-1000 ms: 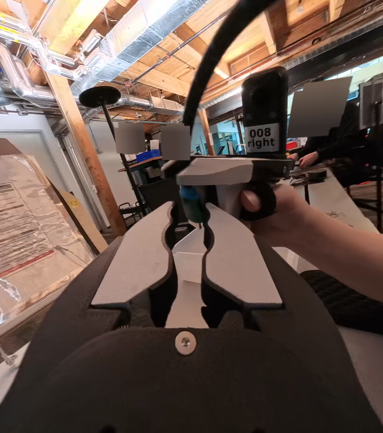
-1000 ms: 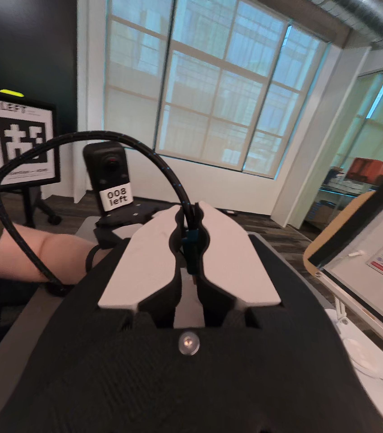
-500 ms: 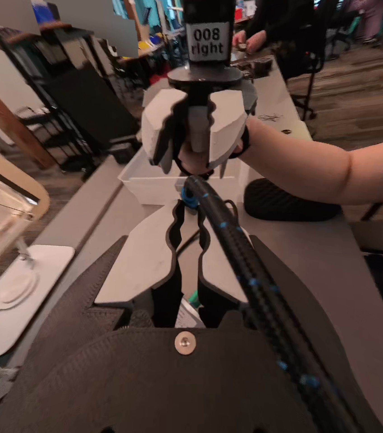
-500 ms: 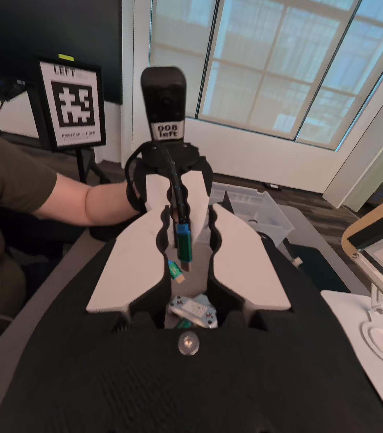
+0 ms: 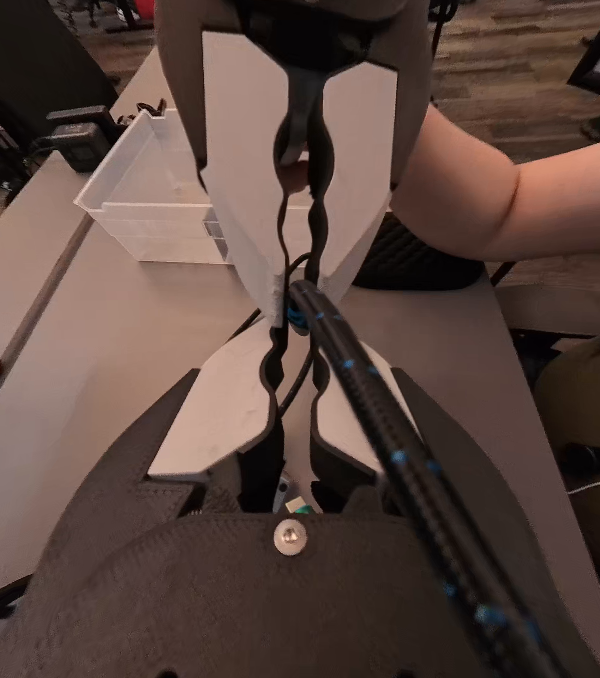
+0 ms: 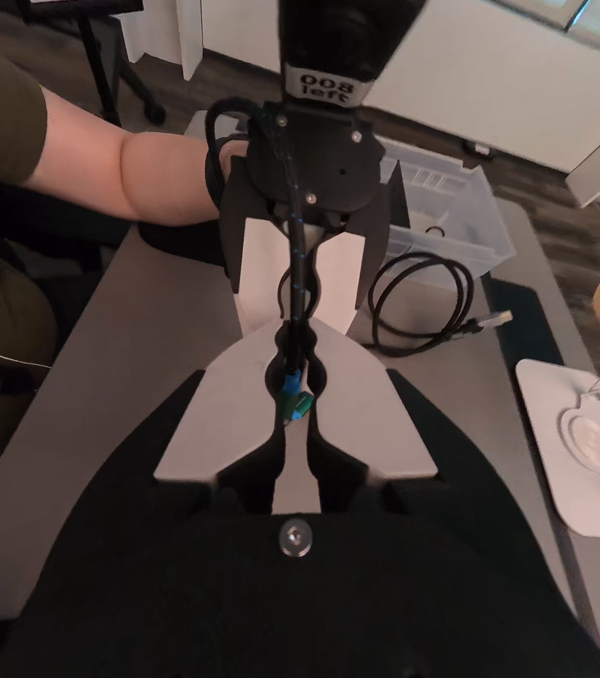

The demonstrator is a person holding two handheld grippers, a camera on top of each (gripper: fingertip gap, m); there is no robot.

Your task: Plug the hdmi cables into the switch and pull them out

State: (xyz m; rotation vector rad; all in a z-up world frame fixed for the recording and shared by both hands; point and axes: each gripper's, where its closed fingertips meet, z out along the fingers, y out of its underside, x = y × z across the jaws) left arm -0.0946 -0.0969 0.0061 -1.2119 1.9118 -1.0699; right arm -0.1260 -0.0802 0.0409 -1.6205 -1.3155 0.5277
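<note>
Plug and collar come first: the hdmi cable (image 6: 297,279) ends in a blue plug (image 6: 290,389) that hangs nose-down in the round hollow between the fingers of your right gripper (image 6: 296,332). It is close above a green plug (image 6: 303,403). Through the gap of your left gripper (image 5: 295,332) a sliver of grey metal (image 5: 283,489) shows low over the table (image 5: 108,348). That is probably the switch, though most of it is hidden.

Your left fingers are drawn narrow and appear to pinch the cable just behind the blue collar. Your right fingers are also narrow, but whether they press the plug or only frame it cannot be told. The two grippers meet tip to tip.

To seat the plug well, take the hard plug body and not the braid. The cable is stiff and springy, and I judge it will twist the nose off line if held further back. Square the flat plug with the port, then push straight along its length without rocking.

The cable's sleeve is woven black with blue flecks and arcs thickly over your left gripper. The fingers are matt white with scalloped black rubber edges. Further out lie a thinner coiled black cable (image 6: 419,304), a clear plastic bin (image 5: 137,220), a ribbed black pad (image 5: 412,260) and a smooth white stand base (image 6: 566,440).
</note>
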